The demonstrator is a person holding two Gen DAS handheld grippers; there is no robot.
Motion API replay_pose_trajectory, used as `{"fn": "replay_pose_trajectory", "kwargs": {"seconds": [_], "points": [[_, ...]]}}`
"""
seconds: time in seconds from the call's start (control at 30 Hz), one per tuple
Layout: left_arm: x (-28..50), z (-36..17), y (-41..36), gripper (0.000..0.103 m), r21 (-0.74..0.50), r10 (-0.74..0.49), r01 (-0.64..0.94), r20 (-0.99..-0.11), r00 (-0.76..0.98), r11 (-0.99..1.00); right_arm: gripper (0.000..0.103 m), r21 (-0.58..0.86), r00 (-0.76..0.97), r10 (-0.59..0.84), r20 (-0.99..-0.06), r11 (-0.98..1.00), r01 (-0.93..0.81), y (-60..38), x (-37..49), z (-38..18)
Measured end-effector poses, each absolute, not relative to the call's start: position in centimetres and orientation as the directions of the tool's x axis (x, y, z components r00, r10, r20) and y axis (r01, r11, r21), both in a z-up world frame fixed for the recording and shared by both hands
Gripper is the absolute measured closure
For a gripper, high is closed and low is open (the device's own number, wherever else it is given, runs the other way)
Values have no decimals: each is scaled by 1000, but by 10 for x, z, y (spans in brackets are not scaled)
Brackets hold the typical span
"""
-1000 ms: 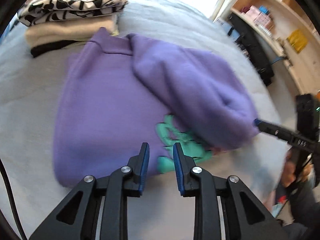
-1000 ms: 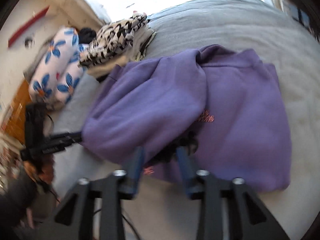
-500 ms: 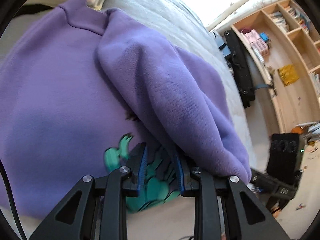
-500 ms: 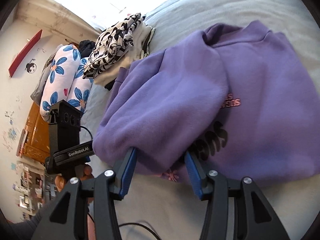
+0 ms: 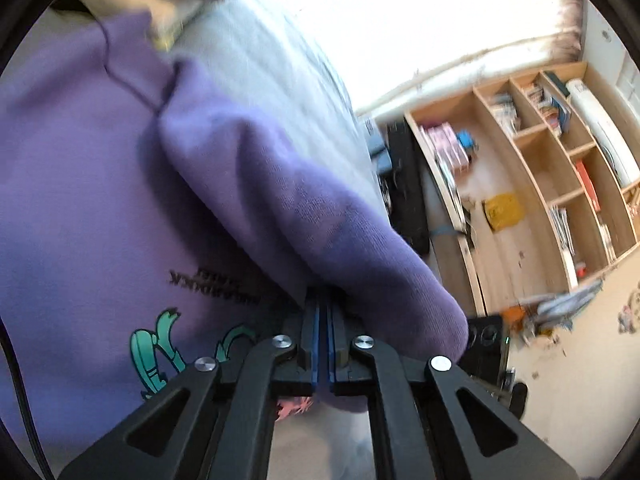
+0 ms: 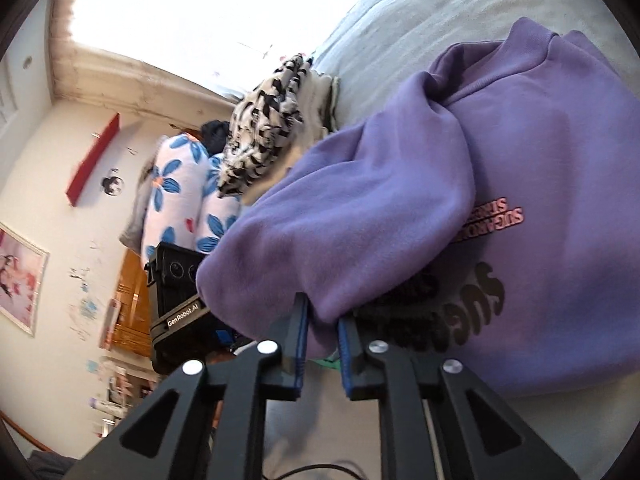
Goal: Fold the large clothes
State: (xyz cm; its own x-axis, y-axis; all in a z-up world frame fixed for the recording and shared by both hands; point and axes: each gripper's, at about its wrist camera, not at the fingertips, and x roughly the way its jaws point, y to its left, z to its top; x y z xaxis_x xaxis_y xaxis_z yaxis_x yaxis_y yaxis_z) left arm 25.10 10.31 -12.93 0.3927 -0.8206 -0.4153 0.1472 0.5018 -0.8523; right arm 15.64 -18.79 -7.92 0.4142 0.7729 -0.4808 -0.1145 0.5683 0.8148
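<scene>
- Purple sweatshirt lies on the grey bed, one sleeve folded across its printed front.
- My left gripper has just closed tight at that sleeve's lower edge, fingertips hidden under the fabric.
- My right gripper has just closed, pinching the sweatshirt's hem.
- Folded clothes are stacked near the collar.

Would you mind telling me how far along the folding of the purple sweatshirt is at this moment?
Done: the purple sweatshirt lies on the grey bed with a sleeve folded across its front. In hand: the left gripper and right gripper have just been closing, both pinching its near edge. Left: folding the body over and adding it to the folded stack.
</scene>
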Motion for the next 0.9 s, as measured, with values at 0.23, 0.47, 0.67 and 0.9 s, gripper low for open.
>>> {"fn": "replay_pose_trajectory", "kwargs": {"seconds": [0.23, 0.47, 0.67, 0.9], "points": [[220, -99, 109, 103, -572, -543, 93, -698, 467, 815, 97, 643, 447, 581, -680, 766, -16, -182, 148, -93], [213, -152, 128, 103, -584, -539, -24, -764, 354, 812, 94, 725, 397, 633, -665, 676, 136, -204, 146, -132], [218, -165, 120, 85, -745, -702, 11, -624, 343, 667, 91, 726, 392, 638, -663, 677, 125, -209, 145, -133], [226, -180, 108, 59, -843, -798, 59, -481, 364, 535, 91, 719, 395, 638, -661, 689, 90, -205, 145, -134]]}}
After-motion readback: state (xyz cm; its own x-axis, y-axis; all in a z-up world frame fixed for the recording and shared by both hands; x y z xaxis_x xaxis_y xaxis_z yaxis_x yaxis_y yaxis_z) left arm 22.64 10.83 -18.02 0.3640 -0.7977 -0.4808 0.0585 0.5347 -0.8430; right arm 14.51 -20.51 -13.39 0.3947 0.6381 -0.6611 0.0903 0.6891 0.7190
